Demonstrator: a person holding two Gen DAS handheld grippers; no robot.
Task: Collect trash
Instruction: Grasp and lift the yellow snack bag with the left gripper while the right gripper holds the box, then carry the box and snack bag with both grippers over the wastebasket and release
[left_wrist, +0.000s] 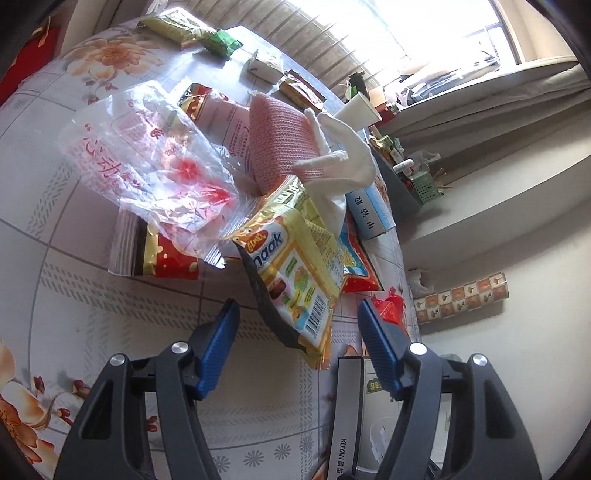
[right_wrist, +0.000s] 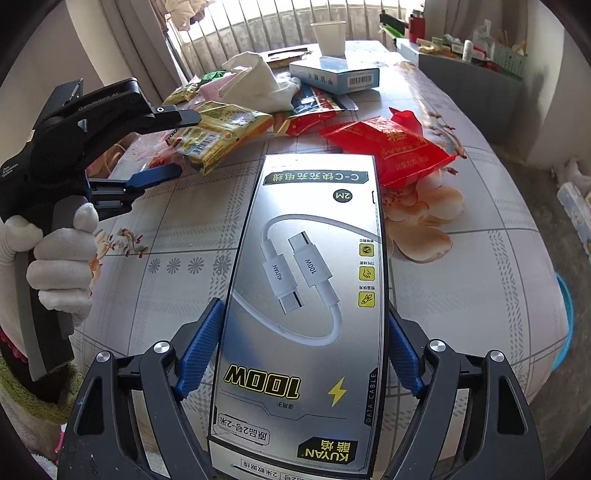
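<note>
Silver data cable box (right_wrist: 299, 295) runs off the frame at six o'clock; clear printed bag (left_wrist: 147, 155) and pink knitted cloth (left_wrist: 280, 144) bury red wrappers (left_wrist: 173, 258) beneath.

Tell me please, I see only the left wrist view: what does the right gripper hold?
Observer: The right gripper is shut on a silver cable box, pads on its two long sides.
Operator: Is a bin somewhere?
Observer: Only a blue rim shows beyond the table at the right; what it is, I cannot tell.
Operator: And my left gripper from the side?
Observer: The left gripper is open, one finger above and one below the yellow wrapper.
</note>
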